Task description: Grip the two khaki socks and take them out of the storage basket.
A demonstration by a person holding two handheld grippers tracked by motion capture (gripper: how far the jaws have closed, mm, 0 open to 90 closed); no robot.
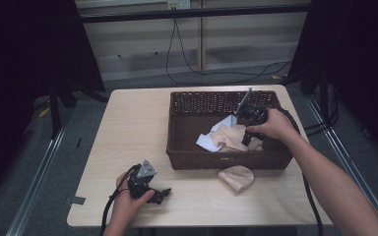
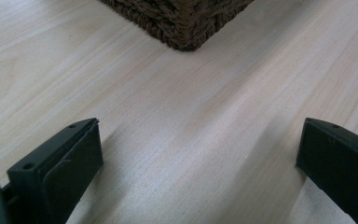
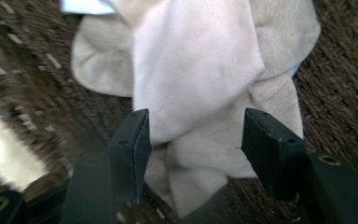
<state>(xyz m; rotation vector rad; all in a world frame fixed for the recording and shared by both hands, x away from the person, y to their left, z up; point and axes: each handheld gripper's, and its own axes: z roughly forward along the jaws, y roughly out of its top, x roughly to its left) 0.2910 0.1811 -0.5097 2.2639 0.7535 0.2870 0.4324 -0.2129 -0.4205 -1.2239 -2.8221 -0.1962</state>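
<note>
A dark wicker basket (image 1: pixel 177 147) stands on the table's right half. Inside it lie a crumpled beige cloth (image 1: pixel 231 135) and a pale blue-white cloth (image 1: pixel 207 141). My right gripper (image 1: pixel 246 139) reaches down into the basket over the beige cloth. In the right gripper view that gripper (image 3: pixel 193 122) is open, its jaws standing on either side of a fold of the beige cloth (image 3: pixel 200 70) without pinching it. Another beige cloth (image 1: pixel 236 178) lies on the table just in front of the basket. My left gripper (image 1: pixel 163 192) rests near the front left edge, open and empty (image 2: pixel 200 123).
The wooden table (image 1: pixel 128 128) has free room on its left half. A corner of the basket (image 2: pixel 182 25) lies ahead of the left gripper. Cables trail from both grippers off the front edge. Black stands and a cable sit beyond the far edge.
</note>
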